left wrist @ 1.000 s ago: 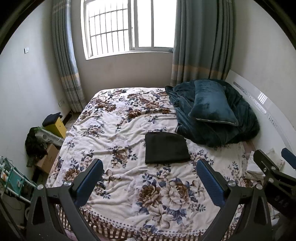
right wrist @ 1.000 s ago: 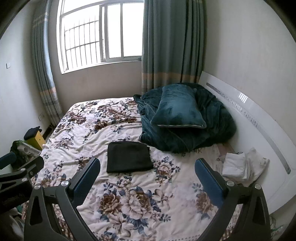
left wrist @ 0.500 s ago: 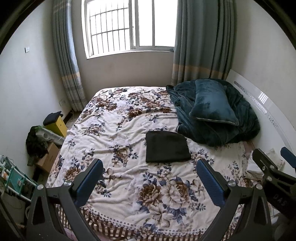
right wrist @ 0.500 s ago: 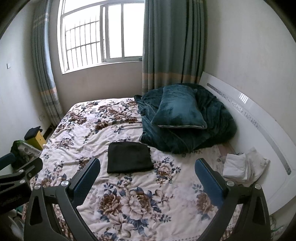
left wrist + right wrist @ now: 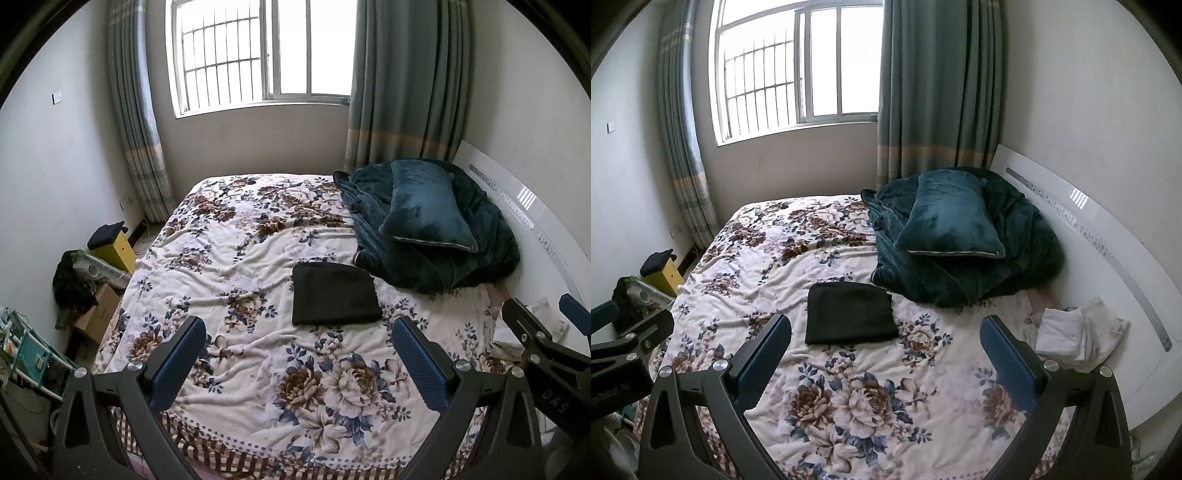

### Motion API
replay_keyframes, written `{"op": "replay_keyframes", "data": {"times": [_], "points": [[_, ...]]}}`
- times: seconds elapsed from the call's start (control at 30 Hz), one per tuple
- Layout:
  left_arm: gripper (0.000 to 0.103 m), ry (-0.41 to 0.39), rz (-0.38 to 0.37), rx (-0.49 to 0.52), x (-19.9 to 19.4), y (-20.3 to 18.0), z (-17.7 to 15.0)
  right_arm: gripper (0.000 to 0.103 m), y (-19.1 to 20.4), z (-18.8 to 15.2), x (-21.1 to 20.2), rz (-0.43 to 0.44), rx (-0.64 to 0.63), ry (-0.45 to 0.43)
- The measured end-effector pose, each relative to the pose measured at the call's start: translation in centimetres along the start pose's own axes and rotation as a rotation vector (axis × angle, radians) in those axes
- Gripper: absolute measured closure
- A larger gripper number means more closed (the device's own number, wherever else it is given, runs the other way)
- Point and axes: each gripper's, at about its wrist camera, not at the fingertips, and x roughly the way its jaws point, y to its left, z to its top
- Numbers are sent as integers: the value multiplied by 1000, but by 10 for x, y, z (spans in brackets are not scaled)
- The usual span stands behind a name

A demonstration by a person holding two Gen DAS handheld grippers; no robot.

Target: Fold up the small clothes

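Note:
A small black garment (image 5: 334, 294) lies folded into a flat rectangle on the floral bedspread (image 5: 236, 266), near the middle of the bed; it also shows in the right wrist view (image 5: 849, 313). My left gripper (image 5: 295, 354) is open and empty, held above the bed's near edge, short of the garment. My right gripper (image 5: 884, 354) is open and empty, also above the near part of the bed. The right gripper's side shows at the right edge of the left wrist view (image 5: 546, 339).
A dark teal blanket (image 5: 424, 258) with a teal pillow (image 5: 424, 210) on it lies at the head of the bed. White cloth (image 5: 1078, 332) lies beside the white headboard (image 5: 1108, 236). Boxes and clutter (image 5: 92, 273) stand on the floor to the left.
Both views have drifted back and up very slightly. The black garment has not moved and both grippers stay open.

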Motion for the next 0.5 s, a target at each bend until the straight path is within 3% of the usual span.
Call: {"op": "replay_keyframes", "data": {"times": [0.5], "points": [[0,10,-1,-16,-6,2,-1,0,1,0,1,3,4,2]]}}
